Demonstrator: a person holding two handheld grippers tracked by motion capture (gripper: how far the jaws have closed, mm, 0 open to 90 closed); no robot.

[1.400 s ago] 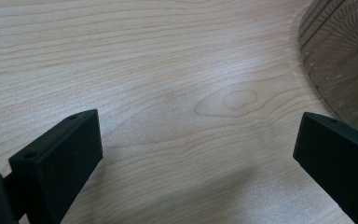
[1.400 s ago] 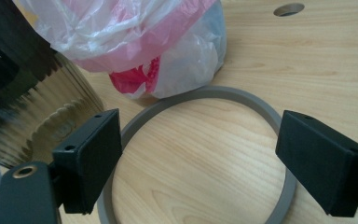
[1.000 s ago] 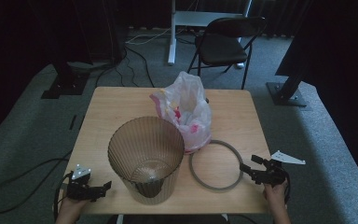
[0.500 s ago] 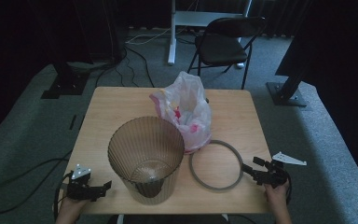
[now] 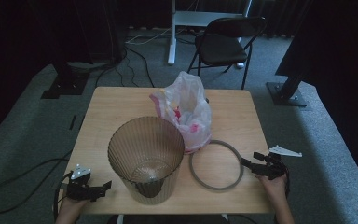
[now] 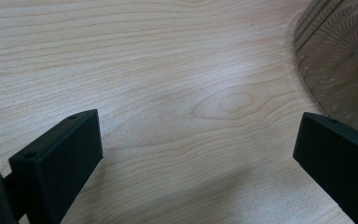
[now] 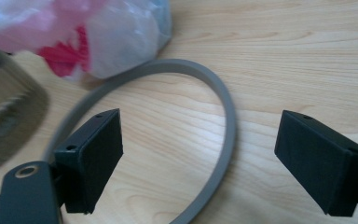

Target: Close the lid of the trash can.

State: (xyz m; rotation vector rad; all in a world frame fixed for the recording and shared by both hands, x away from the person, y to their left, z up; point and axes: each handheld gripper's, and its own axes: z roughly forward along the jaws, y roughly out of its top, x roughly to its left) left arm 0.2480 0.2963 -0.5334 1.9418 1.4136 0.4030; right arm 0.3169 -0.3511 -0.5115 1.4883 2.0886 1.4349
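Left gripper (image 5: 103,186): at the near left corner of the bench (image 5: 121,102), held by the person's left hand (image 5: 70,210); fingers (image 6: 60,158) spread wide with nothing between them, only bare wood under them in the left gripper view.
Right gripper (image 5: 249,161): at the near right edge of the bench, held by the right hand (image 5: 274,184); fingers (image 7: 93,154) wide apart and holding nothing, pointing left toward the grey ring (image 5: 216,164).
Grey ring: lies flat on the bench near the right side, just beside the right gripper's fingertips; in the right gripper view its right-hand arc (image 7: 223,130) curves between the two fingers, not gripped.
Ribbed bin (image 5: 146,156): brownish, see-through, upright on the near middle of the bench, between the two grippers; its base edge (image 6: 335,60) shows at the upper right of the left gripper view, close to that gripper.
Plastic bag (image 5: 184,112): white with pink patches, crumpled, behind the bin and the ring, its lower end touching or overlapping the ring's far edge.
Folding chair (image 5: 223,44): dark, on the floor beyond the bench.
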